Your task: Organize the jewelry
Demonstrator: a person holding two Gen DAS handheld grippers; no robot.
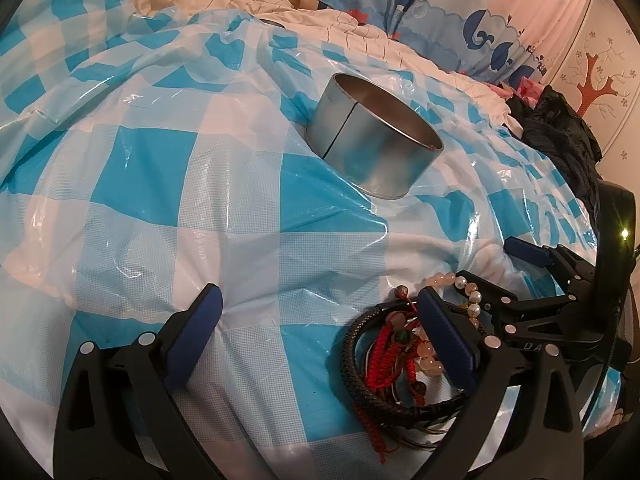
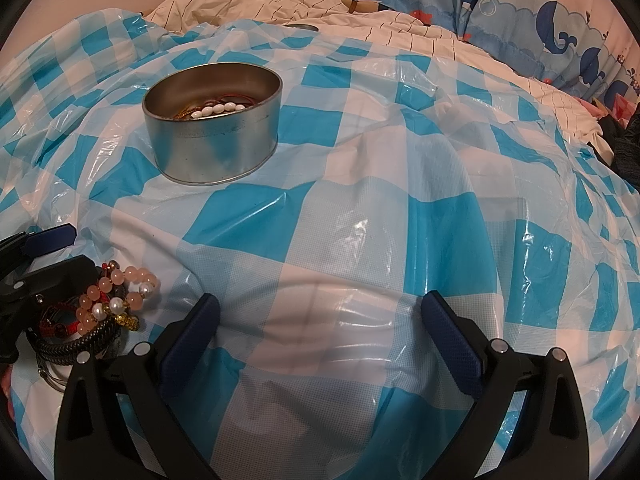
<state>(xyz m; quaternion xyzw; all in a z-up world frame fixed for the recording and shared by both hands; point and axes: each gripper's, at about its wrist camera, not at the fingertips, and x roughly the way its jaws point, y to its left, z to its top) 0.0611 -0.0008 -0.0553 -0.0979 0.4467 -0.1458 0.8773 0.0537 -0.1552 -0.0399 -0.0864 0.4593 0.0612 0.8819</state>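
Both the left gripper [image 1: 320, 320] and right gripper [image 2: 320, 328] hang wide open and empty over a crinkled blue-checked plastic sheet [image 2: 360, 220] on a bed; the bracelet pile [image 1: 400, 344] lies between them, the metal tin [image 2: 212, 120], holding beads, well apart, with bare sheet between
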